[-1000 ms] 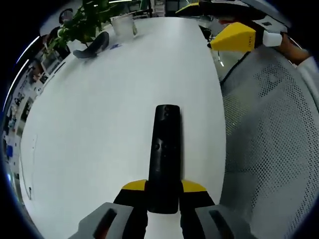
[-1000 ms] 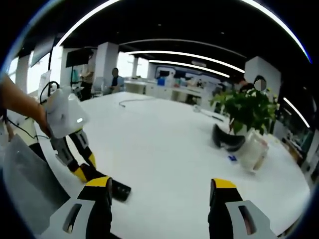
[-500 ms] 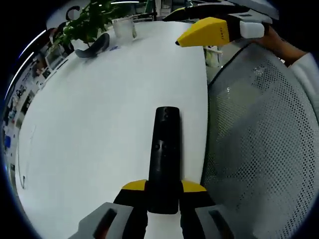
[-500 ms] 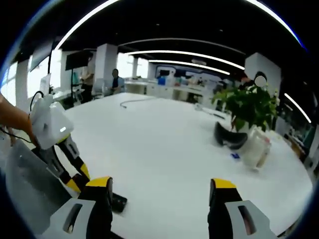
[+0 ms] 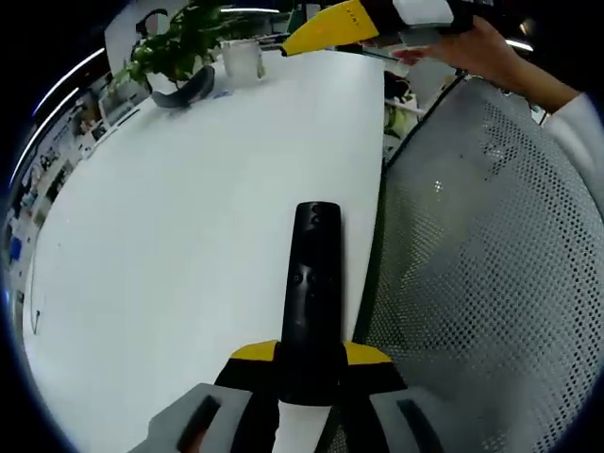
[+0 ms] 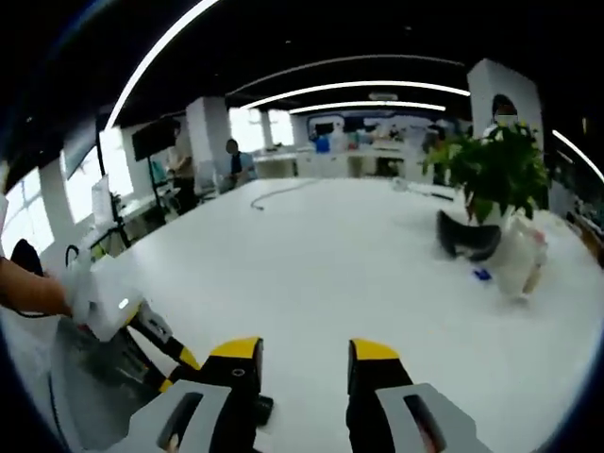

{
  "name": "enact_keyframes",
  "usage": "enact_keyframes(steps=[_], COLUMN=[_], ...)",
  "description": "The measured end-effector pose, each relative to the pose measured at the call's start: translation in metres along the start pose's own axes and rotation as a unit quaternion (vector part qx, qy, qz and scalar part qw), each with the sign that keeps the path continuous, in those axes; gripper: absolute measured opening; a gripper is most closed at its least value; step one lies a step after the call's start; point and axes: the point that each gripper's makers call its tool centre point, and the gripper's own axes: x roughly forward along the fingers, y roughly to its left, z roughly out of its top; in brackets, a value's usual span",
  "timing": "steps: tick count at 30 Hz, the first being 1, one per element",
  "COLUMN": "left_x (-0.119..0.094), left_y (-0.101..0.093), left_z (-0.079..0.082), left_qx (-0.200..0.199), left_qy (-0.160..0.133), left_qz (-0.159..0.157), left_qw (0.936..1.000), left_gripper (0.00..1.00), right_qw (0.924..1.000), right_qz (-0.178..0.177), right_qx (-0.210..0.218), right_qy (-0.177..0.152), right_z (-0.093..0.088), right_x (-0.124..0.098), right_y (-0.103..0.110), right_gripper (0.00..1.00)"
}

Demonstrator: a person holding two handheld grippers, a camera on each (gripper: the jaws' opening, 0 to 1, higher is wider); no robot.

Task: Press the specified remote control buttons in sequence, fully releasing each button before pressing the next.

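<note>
A long black remote control (image 5: 311,283) lies lengthwise between my left gripper's yellow-tipped jaws, and the left gripper (image 5: 311,355) is shut on its near end, above the edge of the white table (image 5: 189,236). The remote's buttons face up. My right gripper (image 5: 326,24) hovers at the top of the left gripper view, held by a hand (image 5: 491,47), well away from the remote. In the right gripper view the right gripper (image 6: 304,351) stands open with a narrow gap and nothing between its jaws. The left gripper (image 6: 175,354) sits low on the left there, with a dark end of the remote (image 6: 261,408) beside it.
A grey mesh chair back (image 5: 491,274) stands close on the right of the remote. At the table's far end are a potted plant (image 6: 500,165), a black curved object (image 6: 467,236) and a white container (image 6: 524,257). A cable (image 6: 274,193) lies further back. People stand in the distance.
The right gripper's jaws have come closer together. In the left gripper view the right gripper has risen toward the top, and the view has shifted so more of the chair shows.
</note>
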Motion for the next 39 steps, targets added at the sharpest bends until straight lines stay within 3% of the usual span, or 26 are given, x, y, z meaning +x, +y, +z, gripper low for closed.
enact_keyframes(steps=[3,9,15,16,18,22,26,30,34,36,39], left_x=[0.000,0.001,0.001,0.001,0.001,0.002,0.002,0.002,0.002,0.002,0.000], left_y=[0.001,0.001,0.001,0.001,0.002,0.002,0.002,0.002,0.002,0.003,0.005], left_z=[0.000,0.002,0.002,0.002,0.006,0.006,0.007,0.007,0.007,0.007,0.005], left_qx=[-0.002,-0.013,0.006,0.005,-0.004,-0.005,-0.010,-0.012,-0.013,-0.016,-0.036], left_qy=[-0.015,-0.062,-0.081,-0.088,-0.115,-0.116,-0.126,-0.127,-0.123,-0.120,-0.114], left_qz=[0.005,0.009,0.009,0.010,0.014,0.016,0.021,0.020,0.020,0.021,0.018], left_qw=[0.9999,0.9979,0.9966,0.9961,0.9933,0.9931,0.9918,0.9917,0.9921,0.9925,0.9927], left_gripper=[0.22,0.23,0.23,0.23,0.24,0.24,0.24,0.24,0.24,0.25,0.25], right_qw=[0.9998,0.9993,0.9949,0.9916,0.9901,0.9815,0.9567,0.9481,0.9501,0.9452,0.9448], right_qz=[-0.005,0.013,0.044,0.052,0.059,0.076,0.086,0.069,0.087,0.090,0.085], right_qx=[-0.013,0.012,0.044,0.062,0.072,0.098,0.153,0.150,0.143,0.137,0.126], right_qy=[0.014,0.034,0.080,0.101,0.105,0.146,0.232,0.272,0.263,0.282,0.290], right_z=[0.003,0.003,-0.020,-0.031,-0.036,-0.057,-0.084,-0.100,-0.096,-0.103,-0.107], right_x=[0.014,0.035,0.050,0.051,0.052,0.050,0.046,0.042,0.043,0.043,0.045], right_y=[-0.002,0.006,0.019,0.023,0.026,0.030,0.035,0.032,0.041,0.043,0.045], right_gripper=[0.22,0.00,0.00,0.00,0.00,0.00,0.00,0.00,0.00,0.00,0.00])
